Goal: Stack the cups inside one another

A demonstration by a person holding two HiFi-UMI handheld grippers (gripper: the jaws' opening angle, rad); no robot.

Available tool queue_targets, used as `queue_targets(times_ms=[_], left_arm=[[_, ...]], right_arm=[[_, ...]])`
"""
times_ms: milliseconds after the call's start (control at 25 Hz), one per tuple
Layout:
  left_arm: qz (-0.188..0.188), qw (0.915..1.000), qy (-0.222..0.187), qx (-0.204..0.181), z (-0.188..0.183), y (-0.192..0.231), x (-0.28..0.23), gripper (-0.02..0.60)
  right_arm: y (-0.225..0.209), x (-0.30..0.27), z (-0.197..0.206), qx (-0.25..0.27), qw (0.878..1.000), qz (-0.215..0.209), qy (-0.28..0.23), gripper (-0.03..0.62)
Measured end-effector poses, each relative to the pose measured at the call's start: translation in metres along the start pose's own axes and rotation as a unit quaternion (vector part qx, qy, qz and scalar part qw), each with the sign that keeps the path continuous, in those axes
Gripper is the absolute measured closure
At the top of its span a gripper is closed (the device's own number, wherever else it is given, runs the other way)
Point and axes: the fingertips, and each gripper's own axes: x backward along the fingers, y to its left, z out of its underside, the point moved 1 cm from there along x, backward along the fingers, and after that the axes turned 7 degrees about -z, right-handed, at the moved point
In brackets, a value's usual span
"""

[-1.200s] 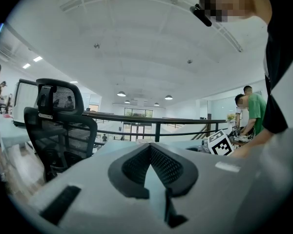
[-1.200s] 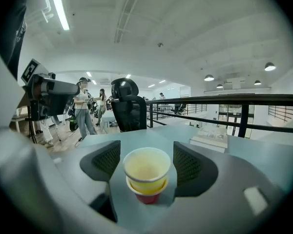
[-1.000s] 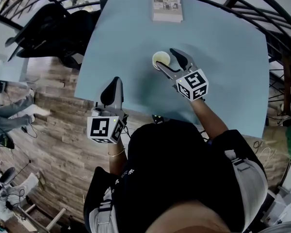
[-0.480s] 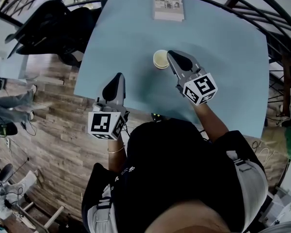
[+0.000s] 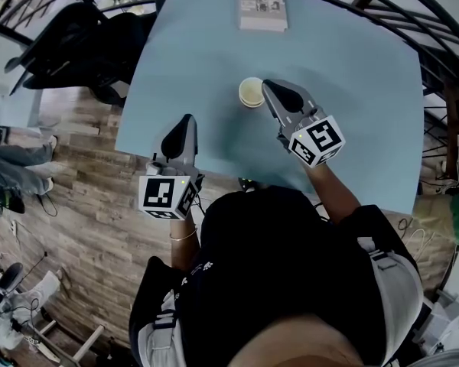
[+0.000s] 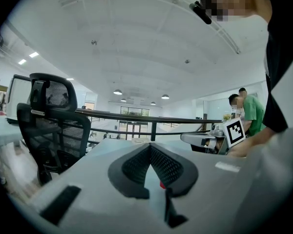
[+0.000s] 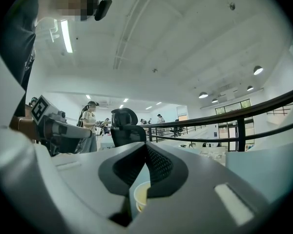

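Observation:
A pale yellow cup stands upright on the light blue table, near its middle. My right gripper hovers just to the right of the cup's rim. Its jaws have just been closing and now meet with nothing between them. In the right gripper view the cup shows low down, under the joined jaws of the right gripper. My left gripper hangs at the table's near left edge, well apart from the cup. In the left gripper view the left gripper is shut and empty.
A booklet lies at the table's far edge. A black office chair stands off the table's left side, with wooden floor below it. A dark railing curves round the far and right sides.
The right gripper's jaws, open around the cup a second ago, have let it go and come together beside it. The gripper has lifted slightly. The left gripper has stayed put.

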Motion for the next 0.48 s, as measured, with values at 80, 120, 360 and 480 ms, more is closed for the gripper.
queue_targets(times_ms=[80,120,360,480], left_arm=[[0.000,1.0000,0.002,0.001,0.0021,-0.0007,0.0001,0.594],[0.000,1.0000,0.003,0.002,0.0034,-0.0014,0.0002,0.594],[0.000,1.0000,0.006,0.003,0.0067,-0.0043,0.0016,0.594],[-0.005,1.0000,0.006,0.003,0.0057,-0.0034,0.0046,0.594]], right_arm=[[0.0002,0.0017,-0.0012,0.000,1.000,0.001,-0.001,0.583],[0.0000,0.0029,-0.0018,0.000,1.000,0.001,-0.003,0.583],[-0.0028,0.0074,-0.0012,-0.003,1.000,0.011,-0.010,0.583],[0.0001,0.0066,-0.0010,-0.006,1.000,0.005,-0.008,0.583]])
